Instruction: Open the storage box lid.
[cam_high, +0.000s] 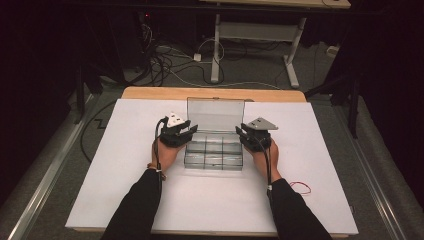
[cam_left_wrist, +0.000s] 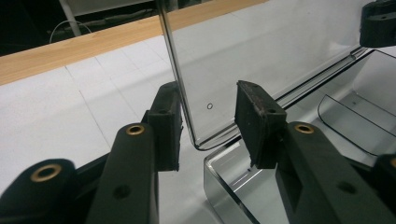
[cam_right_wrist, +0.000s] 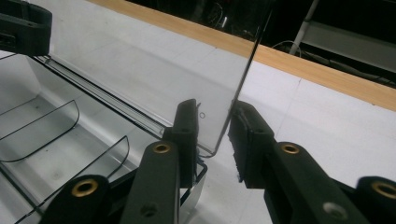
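The clear box (cam_high: 214, 145) is set on the white worktop (cam_high: 125, 165). Its raised lid (cam_high: 215, 114) is seen between the parted jaws of each hand-held gripper, left (cam_high: 186, 133) and right (cam_high: 243, 135), ungripped. Cables (cam_high: 165, 62) are spread on the floor beyond.

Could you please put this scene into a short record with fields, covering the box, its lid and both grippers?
surface: white sheet on a wooden table
box: clear plastic box with dividers, no contents visible
lid: clear lid raised upright at the far side
left gripper: left gripper at the lid's left corner, jaws straddling its edge with a gap on one side
right gripper: right gripper at the lid's right corner, jaws apart around its edge
other: red wire near the right forearm
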